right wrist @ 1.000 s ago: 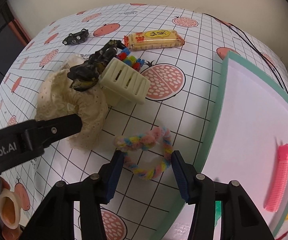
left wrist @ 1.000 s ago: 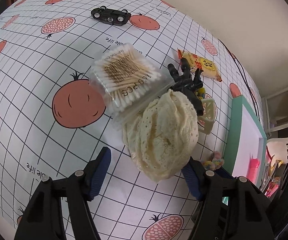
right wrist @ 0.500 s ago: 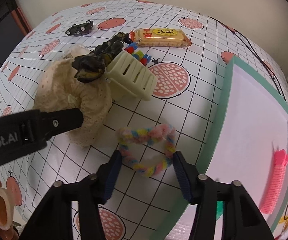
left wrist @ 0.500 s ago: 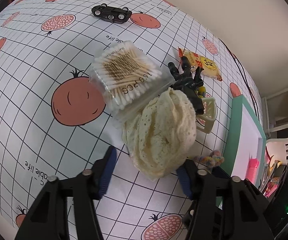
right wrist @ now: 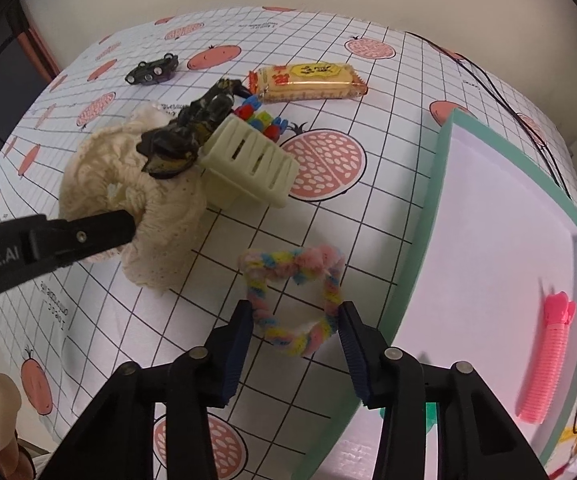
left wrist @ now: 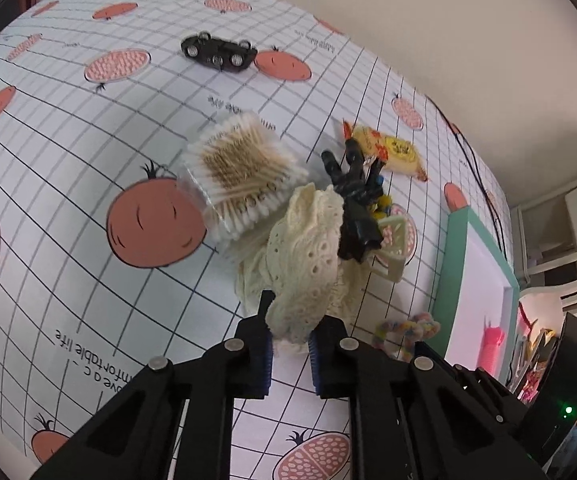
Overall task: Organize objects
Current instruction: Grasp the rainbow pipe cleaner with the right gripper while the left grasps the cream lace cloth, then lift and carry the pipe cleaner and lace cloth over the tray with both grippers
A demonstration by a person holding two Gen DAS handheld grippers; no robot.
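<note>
One item only, a pink comb-like clip, lies inside the green-rimmed tray, off to the right of the right gripper's jaws; judging by that, the sorting has barely begun and nearly everything else sits out on the counter.

Left gripper: its jaws are pressed in on the near edge of the cream lace cloth, pinching a fold between the blue pads. Most of the cloth lies ahead of the jaws, and I cannot tell whether it has lifted off the counter. Just beyond the cloth, touching it, sit a clear box of cotton swabs ahead and to the left, and a black toy figure ahead and slightly right, leaning over a cream slotted basket that holds small coloured blocks.

Right gripper: its jaws are spread, one on each side of the near end of the pastel pipe-cleaner loop, not yet closed on it. The loop lies flat on the counter, near the tray's rim.

Far ahead of both jaws lie a snack packet and an overturned black toy car.

Left to do, as I read it: carry the cloth and the loop over, then the swabs, figure, basket, packet and car.
</note>
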